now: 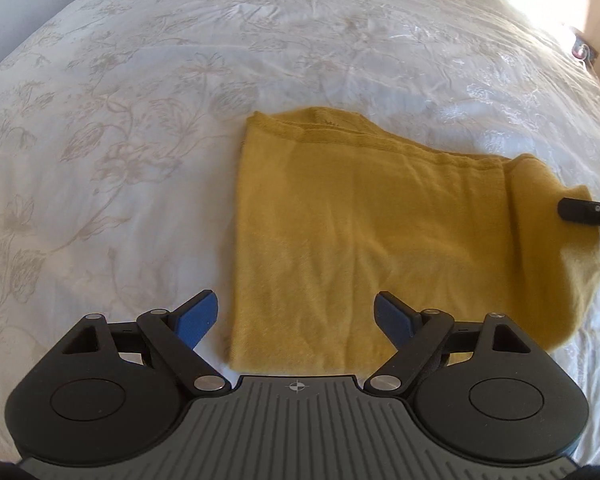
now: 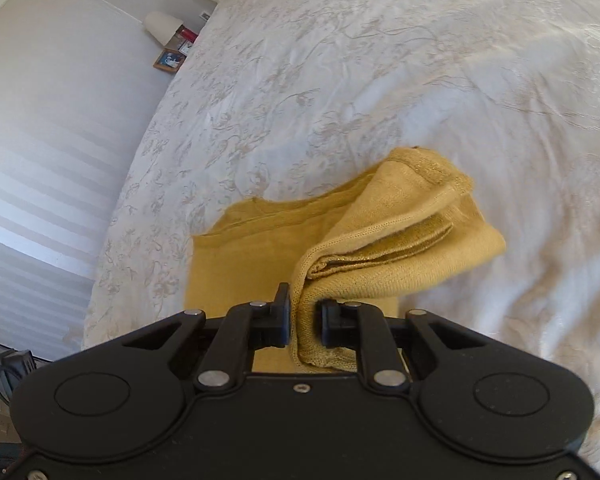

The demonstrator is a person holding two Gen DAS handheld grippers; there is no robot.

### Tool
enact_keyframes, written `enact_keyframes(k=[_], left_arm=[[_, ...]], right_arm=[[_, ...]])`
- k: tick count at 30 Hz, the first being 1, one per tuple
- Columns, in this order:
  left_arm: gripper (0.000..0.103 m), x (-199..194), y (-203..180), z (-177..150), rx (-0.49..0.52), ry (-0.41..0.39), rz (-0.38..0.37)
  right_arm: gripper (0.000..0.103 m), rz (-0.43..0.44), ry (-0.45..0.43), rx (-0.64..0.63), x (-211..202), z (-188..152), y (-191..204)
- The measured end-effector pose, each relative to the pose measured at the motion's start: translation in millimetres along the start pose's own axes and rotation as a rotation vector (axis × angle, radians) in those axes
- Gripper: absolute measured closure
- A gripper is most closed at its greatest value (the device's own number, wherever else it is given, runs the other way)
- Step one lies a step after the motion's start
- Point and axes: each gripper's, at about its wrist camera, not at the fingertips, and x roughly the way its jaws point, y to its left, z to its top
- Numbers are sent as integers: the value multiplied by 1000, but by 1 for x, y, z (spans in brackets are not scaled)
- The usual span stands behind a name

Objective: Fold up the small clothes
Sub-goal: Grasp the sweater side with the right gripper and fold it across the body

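Mustard knit garment [image 1: 352, 232] lies part-folded on the floral bedspread [image 1: 140, 120], its right edge pinched and lifted by the right tool [image 2: 304, 320], seemingly to fold it over, while the left tool [image 1: 296, 316] hangs spread, holding nothing.

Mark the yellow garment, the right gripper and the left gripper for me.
yellow garment [image 1: 340, 232]: left wrist view, flat middle of the cloth.
right gripper [image 2: 305, 320]: right wrist view, between fingertips pinching the cloth's edge.
left gripper [image 1: 296, 316]: left wrist view, gap between open fingertips.
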Motion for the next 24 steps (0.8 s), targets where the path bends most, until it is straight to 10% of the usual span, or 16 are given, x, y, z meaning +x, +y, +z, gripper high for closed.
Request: enact_keyframes(k=[19,24], left_arm=[[18,-15,111,-27,-8,31,6],[18,-16,129,-29,-38,37,2]], right_arm=[[83,5,108,-47,130,-36,115],[50,-54,123,-75,137,-49,125]])
